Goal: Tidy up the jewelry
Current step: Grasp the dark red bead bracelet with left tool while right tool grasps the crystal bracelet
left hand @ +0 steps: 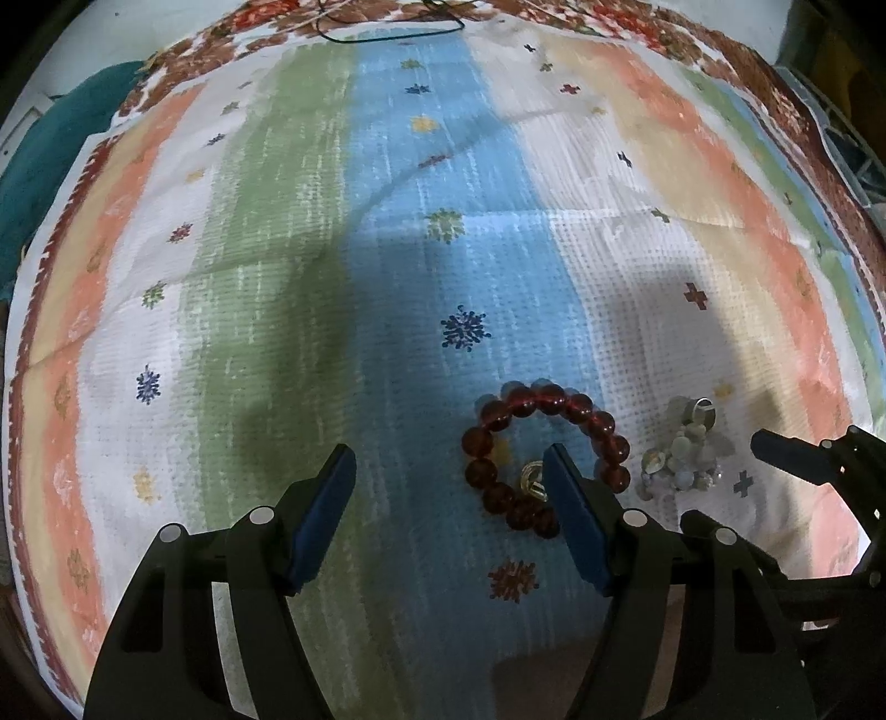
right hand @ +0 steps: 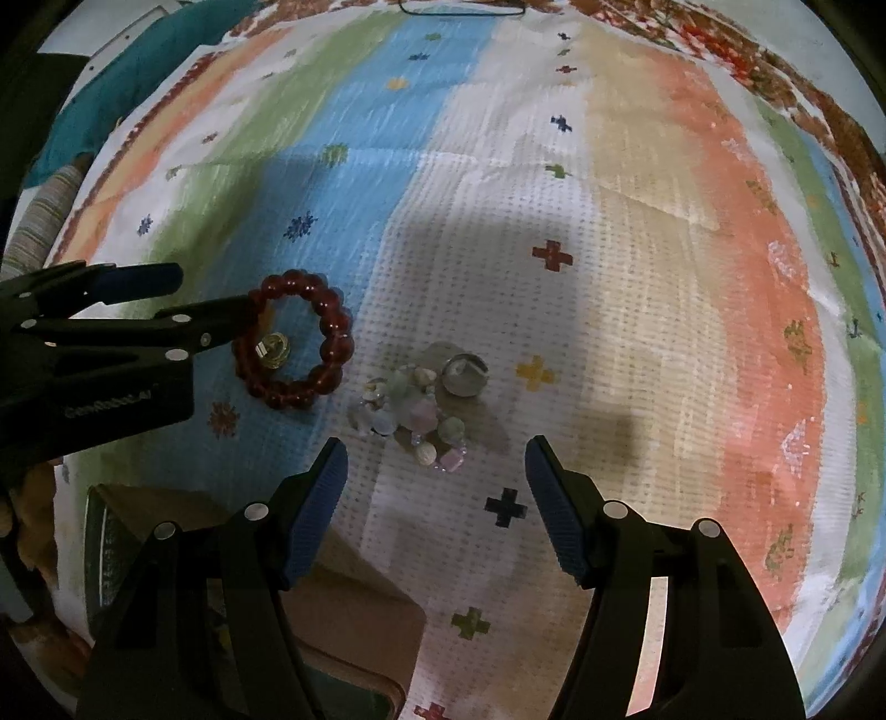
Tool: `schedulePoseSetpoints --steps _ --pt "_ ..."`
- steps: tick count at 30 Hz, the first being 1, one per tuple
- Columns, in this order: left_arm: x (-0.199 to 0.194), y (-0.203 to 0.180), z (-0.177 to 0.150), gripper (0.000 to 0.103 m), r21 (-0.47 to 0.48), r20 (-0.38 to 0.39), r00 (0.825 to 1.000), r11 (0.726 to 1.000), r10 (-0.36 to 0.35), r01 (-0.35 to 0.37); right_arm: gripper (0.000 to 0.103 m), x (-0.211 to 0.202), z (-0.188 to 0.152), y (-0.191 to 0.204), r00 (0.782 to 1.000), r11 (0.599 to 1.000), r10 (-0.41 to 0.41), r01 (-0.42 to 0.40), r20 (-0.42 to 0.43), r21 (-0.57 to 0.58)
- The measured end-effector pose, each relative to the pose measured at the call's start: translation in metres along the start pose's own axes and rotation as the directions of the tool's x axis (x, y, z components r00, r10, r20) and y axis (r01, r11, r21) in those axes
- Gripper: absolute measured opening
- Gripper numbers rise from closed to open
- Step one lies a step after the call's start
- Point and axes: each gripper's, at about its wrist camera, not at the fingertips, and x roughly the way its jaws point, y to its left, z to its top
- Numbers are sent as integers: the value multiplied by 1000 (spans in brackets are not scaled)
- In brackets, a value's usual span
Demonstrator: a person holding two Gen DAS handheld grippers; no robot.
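Observation:
A dark red bead bracelet [left hand: 545,407] lies on the striped cloth, with a small gold ring [left hand: 532,481] inside its loop. My left gripper [left hand: 449,471] is open, its right finger over the bracelet's loop. In the right wrist view the bracelet [right hand: 326,327] and ring [right hand: 274,350] lie at left, with the left gripper [right hand: 183,302] beside them. A pale pastel bead bracelet [right hand: 412,412] and a silver ring [right hand: 464,374] lie just ahead of my open right gripper [right hand: 434,462]. The pale beads also show in the left wrist view [left hand: 684,451].
The striped cloth [left hand: 387,249] covers the whole surface. A brown box [right hand: 354,603] sits below my right gripper's left finger. A black cord [left hand: 387,30] lies at the far edge. Teal fabric [left hand: 33,166] lies off the cloth at left.

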Motion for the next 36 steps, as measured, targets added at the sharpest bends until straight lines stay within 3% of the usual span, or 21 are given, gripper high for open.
schedulePoseSetpoints --steps 3,6,10,12,15,16,17,23,31,36 --pt "7 0 1 68 4 -12 1000 1000 13 -13 55 5 1 -1 1000 1000 4 -4 -13 4" --pt "13 2 3 57 1 -23 1000 1000 4 -4 51 9 3 -2 1000 1000 8 -8 -16 10" --pt "15 4 6 54 -9 -20 1000 1000 0 0 40 12 7 -2 1000 1000 28 -28 -13 14" --pt "19 1 5 47 9 -26 1000 1000 5 -5 31 13 7 0 999 1000 29 -29 -15 7" --pt "22 -3 3 29 29 -29 999 999 21 -20 18 14 7 1 1000 1000 25 -25 -19 -4" --pt "22 -5 2 18 29 -35 999 999 21 -20 17 14 7 1 1000 1000 22 -22 -19 -7" --pt "22 -6 2 14 26 -40 999 999 25 -24 15 14 7 1 1000 1000 21 -22 -17 -9" --pt "16 -8 -1 13 16 -53 998 1000 24 -23 12 10 10 -2 999 999 50 -50 -1 12" --pt "-18 -10 -2 13 23 -4 1000 999 -24 24 12 -24 12 2 995 998 60 -59 75 -6" --pt "-35 -16 -4 13 40 34 999 999 -19 17 12 -42 10 5 991 998 62 -61 120 -11"
